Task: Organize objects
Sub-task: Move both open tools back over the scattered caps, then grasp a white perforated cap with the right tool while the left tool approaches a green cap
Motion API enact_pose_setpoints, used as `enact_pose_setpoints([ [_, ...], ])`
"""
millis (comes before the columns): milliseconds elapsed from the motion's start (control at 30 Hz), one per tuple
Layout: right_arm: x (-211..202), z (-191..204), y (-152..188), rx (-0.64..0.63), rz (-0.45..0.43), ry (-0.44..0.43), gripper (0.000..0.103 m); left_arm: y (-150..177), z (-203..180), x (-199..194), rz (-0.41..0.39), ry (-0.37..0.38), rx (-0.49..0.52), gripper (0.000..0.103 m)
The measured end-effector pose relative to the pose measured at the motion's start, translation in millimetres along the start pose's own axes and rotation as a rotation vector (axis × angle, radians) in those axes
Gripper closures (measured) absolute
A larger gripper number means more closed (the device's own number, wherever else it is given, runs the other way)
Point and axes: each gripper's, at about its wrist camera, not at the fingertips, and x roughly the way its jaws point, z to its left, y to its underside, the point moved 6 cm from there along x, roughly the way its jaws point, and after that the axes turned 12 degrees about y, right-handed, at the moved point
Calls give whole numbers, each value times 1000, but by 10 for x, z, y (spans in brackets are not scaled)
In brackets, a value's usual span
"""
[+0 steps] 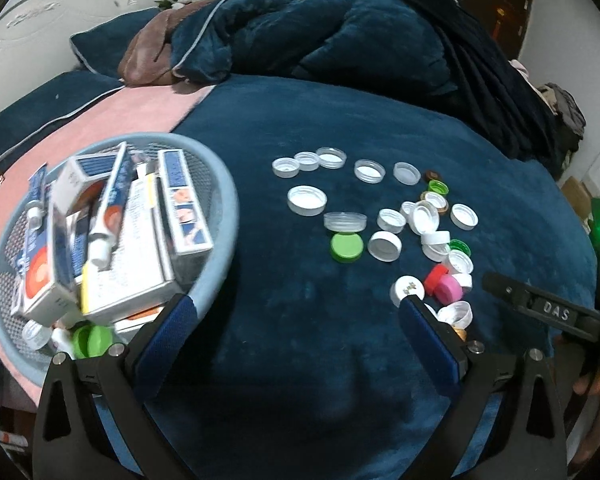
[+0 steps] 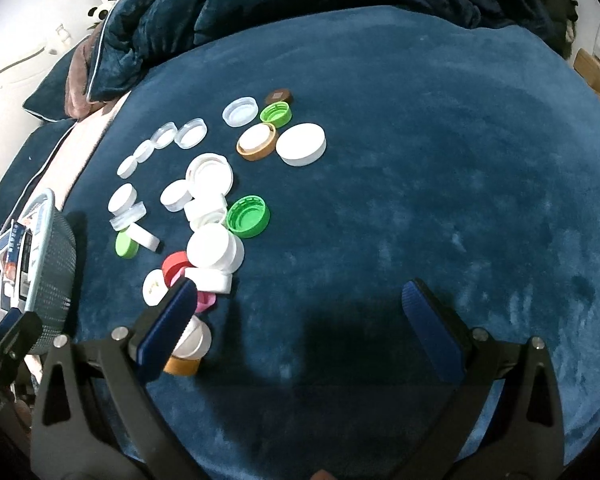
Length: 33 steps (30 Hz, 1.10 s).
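Many bottle caps lie scattered on the dark blue bedspread [image 1: 300, 120]: mostly white ones [image 1: 307, 200], a green one [image 1: 346, 247], a red one [image 1: 436, 276] and a pink one [image 1: 449, 288]. A round grey-blue basket [image 1: 220, 184] at the left holds toothpaste boxes and tubes [image 1: 112, 220]. My left gripper [image 1: 296, 312] is open and empty, above the bedspread between basket and caps. My right gripper [image 2: 300, 300] is open and empty; its left finger [image 2: 168, 328] is over the near caps, with a white cap [image 2: 214, 250], a green cap [image 2: 247, 216] and the basket [image 2: 54, 280] beyond.
A rumpled blue duvet [image 1: 340, 32] and pillows [image 1: 100, 48] lie at the far side of the bed. A pink sheet [image 1: 120, 116] shows behind the basket. The right gripper's body [image 1: 540, 308] shows at the right of the left wrist view.
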Motion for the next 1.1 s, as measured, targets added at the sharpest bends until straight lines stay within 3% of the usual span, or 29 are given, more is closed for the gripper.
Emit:
enact_pose_setpoints([
  [100,-30,88,-104,-15,-36,-48,0,11,-70,73,6,20,2,1],
  [200,-35,166,-181,-40,-70,-38,1,33,-136,142,14,22,21,1],
  [400,154,343,-245,-69,-25,-47,14,56,-191,283,31,38,7,1],
  [500,240,422,-193,-100,7,-54,29,57,-240,344,38,54,1,1],
  [567,234,447,-153,-128,-5,-53,59,52,-268,383,38,56,8,1],
  [633,180,430,-146,-123,-26,-68,69,56,-264,437,45,65,-6,1],
  [867,44,157,-114,-40,-47,-124,69,88,-126,645,67,88,-121,1],
  [1100,52,-164,-105,0,-51,-57,67,30,-11,890,79,89,-193,1],
])
